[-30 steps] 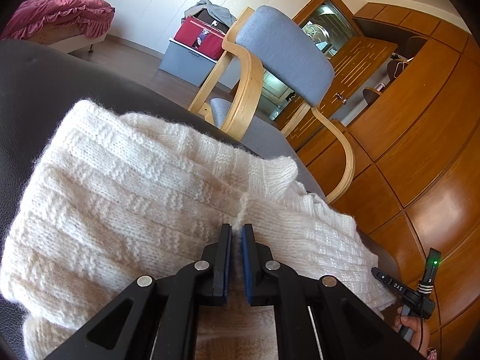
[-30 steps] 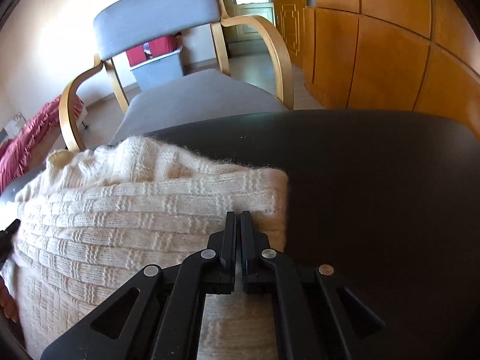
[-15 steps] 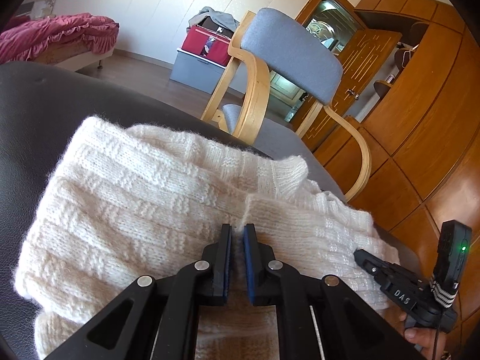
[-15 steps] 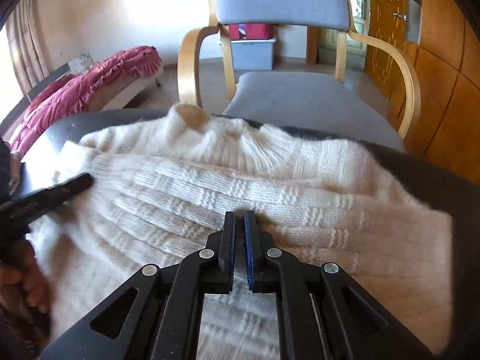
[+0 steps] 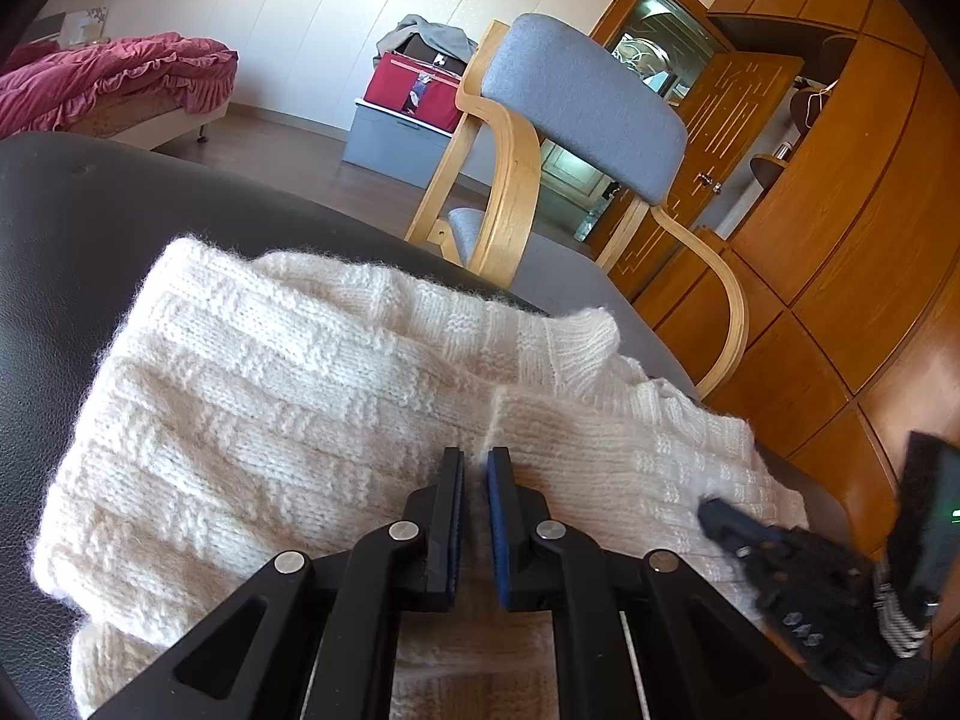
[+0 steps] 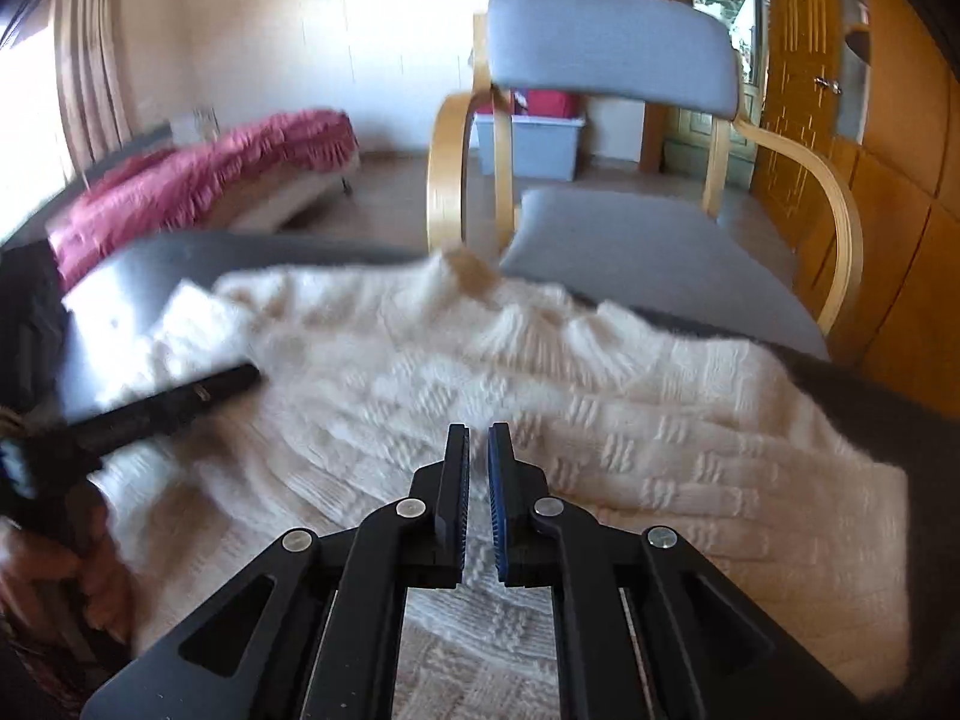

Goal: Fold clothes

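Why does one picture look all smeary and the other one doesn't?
Right wrist view: the sweater, the pink bed and the left gripper are smeared by motion blur. Left wrist view: the sweater's knit is sharp; only the right gripper at the edge is blurry.

Support: dark table [image 5: 72, 228], smooth black top with a rounded far edge; same table in the right wrist view [image 6: 936, 420]. One item lies directly on it: a cream knit sweater [image 5: 288, 408], folded into a thick bundle, ribbed collar toward the far edge. Sweater [image 6: 630, 420] covers the middle; bare top shows at left and right of it.
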Demonstrator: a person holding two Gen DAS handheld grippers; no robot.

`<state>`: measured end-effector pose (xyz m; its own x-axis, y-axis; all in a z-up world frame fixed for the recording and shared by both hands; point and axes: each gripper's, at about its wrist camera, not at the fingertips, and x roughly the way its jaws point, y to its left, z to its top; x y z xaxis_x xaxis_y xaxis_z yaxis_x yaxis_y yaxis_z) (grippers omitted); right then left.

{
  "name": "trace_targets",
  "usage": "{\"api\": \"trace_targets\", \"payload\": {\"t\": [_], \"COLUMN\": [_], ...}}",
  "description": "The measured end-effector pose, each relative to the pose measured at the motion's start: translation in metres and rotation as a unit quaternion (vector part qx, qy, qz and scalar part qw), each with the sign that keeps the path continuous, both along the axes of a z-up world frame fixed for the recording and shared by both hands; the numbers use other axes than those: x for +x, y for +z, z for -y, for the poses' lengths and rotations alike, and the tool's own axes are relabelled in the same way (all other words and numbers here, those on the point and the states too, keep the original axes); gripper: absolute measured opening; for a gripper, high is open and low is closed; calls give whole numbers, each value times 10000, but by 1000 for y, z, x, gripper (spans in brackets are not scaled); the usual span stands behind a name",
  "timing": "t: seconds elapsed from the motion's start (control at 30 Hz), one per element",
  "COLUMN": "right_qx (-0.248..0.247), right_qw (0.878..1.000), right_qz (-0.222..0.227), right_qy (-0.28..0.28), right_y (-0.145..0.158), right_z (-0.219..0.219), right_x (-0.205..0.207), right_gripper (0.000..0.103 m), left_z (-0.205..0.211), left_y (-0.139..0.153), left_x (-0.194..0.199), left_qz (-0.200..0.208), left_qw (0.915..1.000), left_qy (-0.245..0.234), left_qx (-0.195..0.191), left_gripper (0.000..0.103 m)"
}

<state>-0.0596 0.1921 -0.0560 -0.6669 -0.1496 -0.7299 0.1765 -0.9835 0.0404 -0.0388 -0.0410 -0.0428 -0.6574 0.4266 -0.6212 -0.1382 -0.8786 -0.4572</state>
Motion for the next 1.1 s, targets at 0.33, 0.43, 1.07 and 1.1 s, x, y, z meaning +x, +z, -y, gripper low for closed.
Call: {"api": "trace_targets", "payload": {"t": [0.33,0.43,1.07,1.1], "right_qx": [-172,-38,-330,-284], "right_qw": [9998,9999,9994,9995], "right_qz": [6,-5,32,41], "right_qy": [-135,-128,-133,-133], "right_y": [-8,-10,-7,-7], "right_z": [-9,-4,-12,-11], "right_x": [3,7,7,7], "right_gripper": [8,8,8,8], "left_z": [1,1,62,64], "left_y": [1,1,10,9], "left_x": [0,0,26,27], "left_qz": [3,6,47,28], "left_qw": [10000,10000,9878,9889], "left_qy": [-11,-20,197,199], "left_qx": [-28,-54,-1547,-1471], "left_gripper": [9,9,16,16]}}
